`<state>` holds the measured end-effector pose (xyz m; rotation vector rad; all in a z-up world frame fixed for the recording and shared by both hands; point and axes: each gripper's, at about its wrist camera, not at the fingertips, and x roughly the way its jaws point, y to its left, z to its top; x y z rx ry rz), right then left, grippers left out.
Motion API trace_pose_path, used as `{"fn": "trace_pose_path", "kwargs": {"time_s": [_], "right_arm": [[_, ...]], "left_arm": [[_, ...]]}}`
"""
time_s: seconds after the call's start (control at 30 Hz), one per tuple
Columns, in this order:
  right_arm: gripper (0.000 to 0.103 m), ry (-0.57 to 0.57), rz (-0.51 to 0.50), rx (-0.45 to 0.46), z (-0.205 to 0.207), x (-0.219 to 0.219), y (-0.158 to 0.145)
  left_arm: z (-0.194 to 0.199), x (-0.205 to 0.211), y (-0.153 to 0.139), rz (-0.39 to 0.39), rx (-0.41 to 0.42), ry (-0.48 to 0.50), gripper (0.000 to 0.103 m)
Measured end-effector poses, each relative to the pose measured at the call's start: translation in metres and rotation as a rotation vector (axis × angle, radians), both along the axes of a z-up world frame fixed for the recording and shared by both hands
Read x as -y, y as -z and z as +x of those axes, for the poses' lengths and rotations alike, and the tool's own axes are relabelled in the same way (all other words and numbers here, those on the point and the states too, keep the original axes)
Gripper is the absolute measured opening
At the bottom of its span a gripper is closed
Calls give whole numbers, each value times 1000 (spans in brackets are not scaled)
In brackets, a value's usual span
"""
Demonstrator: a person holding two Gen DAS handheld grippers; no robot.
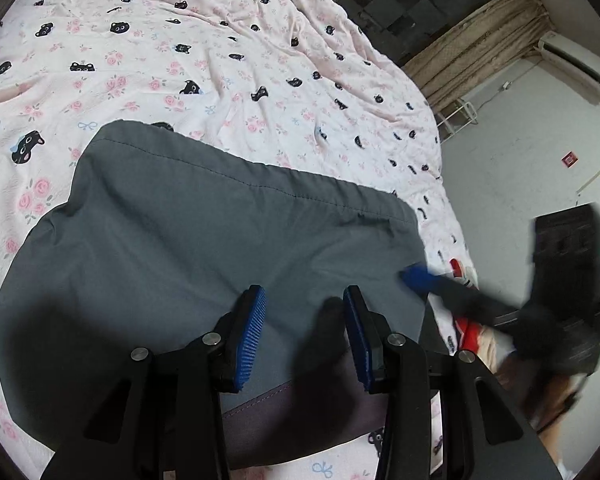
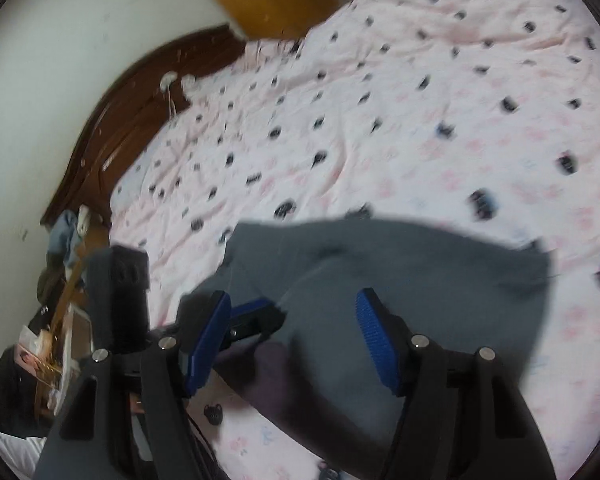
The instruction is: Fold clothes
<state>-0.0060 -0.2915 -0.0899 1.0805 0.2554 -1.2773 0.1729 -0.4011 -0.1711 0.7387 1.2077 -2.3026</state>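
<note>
1. Grey shorts lay spread flat on a bed covered by a pink sheet printed with black cats and roses, their stitched hem toward the far side.
2. Above the garment's near edge hovered the left gripper, its blue-padded jaws parted with only flat cloth showing in the gap, gripping nothing.
3. At the shorts' right edge, the right gripper appeared motion-blurred, its jaws released and standing wide over the grey fabric, clamping nothing.
4. In the right wrist view, a dark wooden headboard curved along the bed's far-left side.
5. An air conditioner hung on the wall beside tan curtains.
</note>
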Motion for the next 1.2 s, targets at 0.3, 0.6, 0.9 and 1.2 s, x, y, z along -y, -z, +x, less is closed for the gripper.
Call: {"fn": "trace_pose_path", "kwargs": {"time_s": [0.3, 0.6, 0.9, 1.2], "right_arm": [[65, 44, 108, 17, -5, 10, 61], [66, 86, 27, 16, -11, 3, 24], [66, 164, 87, -39, -28, 24, 34], [67, 135, 89, -174, -5, 26, 33]], "left_arm": [[5, 28, 25, -65, 115, -70, 24], [14, 29, -1, -166, 77, -116, 25], [24, 73, 32, -60, 166, -233, 27], [36, 66, 25, -38, 121, -248, 27]]}}
